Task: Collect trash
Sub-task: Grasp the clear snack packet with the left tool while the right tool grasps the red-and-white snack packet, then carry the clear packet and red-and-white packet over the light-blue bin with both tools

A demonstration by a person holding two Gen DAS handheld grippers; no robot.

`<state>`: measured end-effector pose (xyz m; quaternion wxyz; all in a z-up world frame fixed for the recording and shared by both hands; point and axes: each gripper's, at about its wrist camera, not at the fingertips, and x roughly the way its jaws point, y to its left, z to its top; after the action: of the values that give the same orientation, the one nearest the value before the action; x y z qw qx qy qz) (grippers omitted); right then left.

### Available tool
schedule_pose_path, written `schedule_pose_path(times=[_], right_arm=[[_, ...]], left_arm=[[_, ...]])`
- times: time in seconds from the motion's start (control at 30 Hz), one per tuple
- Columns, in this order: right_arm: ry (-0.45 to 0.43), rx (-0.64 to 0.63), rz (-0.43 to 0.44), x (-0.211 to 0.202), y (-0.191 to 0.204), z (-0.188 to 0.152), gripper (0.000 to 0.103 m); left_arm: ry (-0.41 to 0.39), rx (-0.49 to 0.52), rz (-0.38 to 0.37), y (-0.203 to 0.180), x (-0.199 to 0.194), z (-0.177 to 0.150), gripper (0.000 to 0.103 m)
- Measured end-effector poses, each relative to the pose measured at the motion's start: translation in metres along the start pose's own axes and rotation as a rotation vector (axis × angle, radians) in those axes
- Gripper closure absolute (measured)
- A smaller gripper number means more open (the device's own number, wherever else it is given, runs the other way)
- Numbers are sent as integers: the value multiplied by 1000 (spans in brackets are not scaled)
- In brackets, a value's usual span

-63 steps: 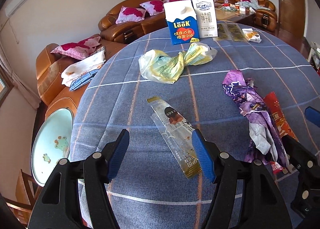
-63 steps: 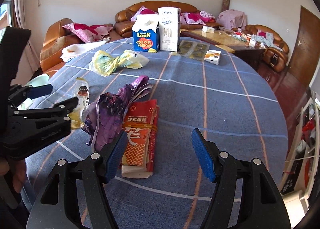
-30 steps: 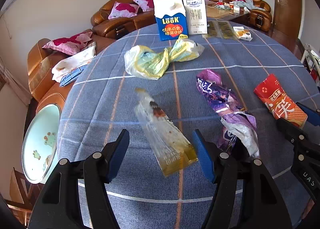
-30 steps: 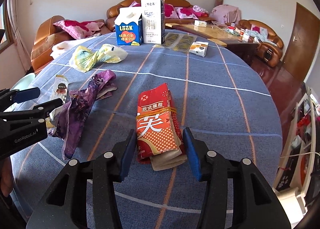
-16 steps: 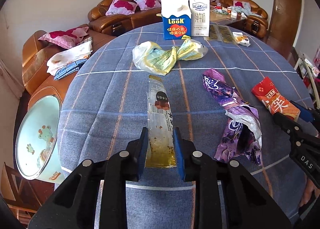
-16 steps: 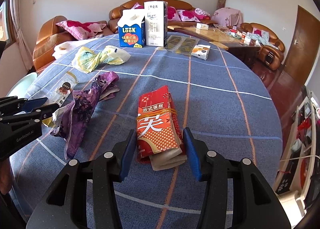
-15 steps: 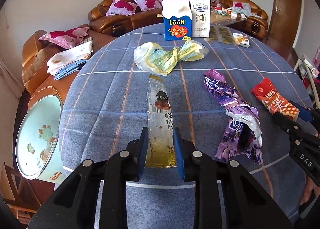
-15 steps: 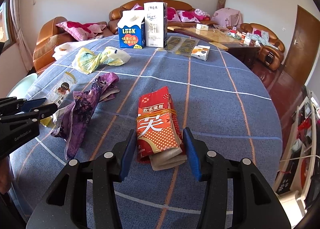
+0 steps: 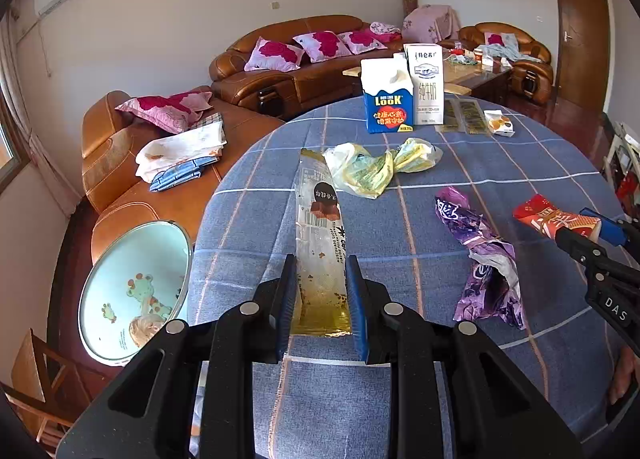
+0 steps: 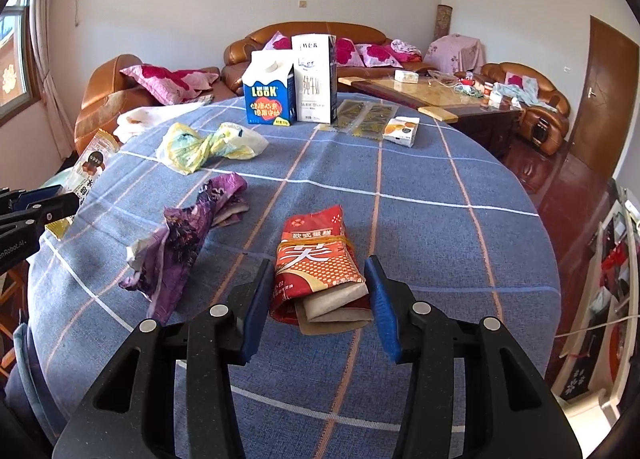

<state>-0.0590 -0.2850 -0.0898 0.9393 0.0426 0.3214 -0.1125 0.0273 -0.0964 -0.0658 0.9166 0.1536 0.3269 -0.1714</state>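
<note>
Trash on the round blue-checked table point(image 10: 440, 195) is now partly in the grippers' hold. Left gripper point(image 9: 322, 301) is clamped on the near end of the clear snack wrapper point(image 9: 318, 227) — half a second ago it gripped this wrapper low over the cloth; now the strip is raised, its far end overlapping the yellow plastic bag point(image 9: 372, 169) in the left wrist view and sticking up past the table edge in the right wrist view point(image 10: 90, 167). Right gripper point(image 10: 316, 299) stands closed on the red snack packet point(image 10: 318, 259), bound by a rubber band, as it did a moment ago, though the packet has lifted clear of the cloth. Crumpled purple wrapper point(image 10: 188, 227) lies untouched between the two. At the far side stand the blue LOOK carton point(image 10: 268, 99) and, touching it, the white milk carton point(image 10: 314, 79); a small box point(image 10: 401, 131) lies near them. Beside the table on the left sits a pale basin point(image 9: 132, 291).
</note>
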Motion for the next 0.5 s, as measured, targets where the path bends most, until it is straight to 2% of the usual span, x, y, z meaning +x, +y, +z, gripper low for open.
schedule_pose_path(times=[0.1,0.4,0.5], right_arm=[[-27,-8,15,-6,6,7,60],[157,-13,20,25,9,0,59],[175,-36,7,30,12,1,58]], left_arm=[[-1,-8,0,3,-1,2,79],[16,-15,-12,9,3,-2,79],[18,-9,-18,7,4,-3,79]])
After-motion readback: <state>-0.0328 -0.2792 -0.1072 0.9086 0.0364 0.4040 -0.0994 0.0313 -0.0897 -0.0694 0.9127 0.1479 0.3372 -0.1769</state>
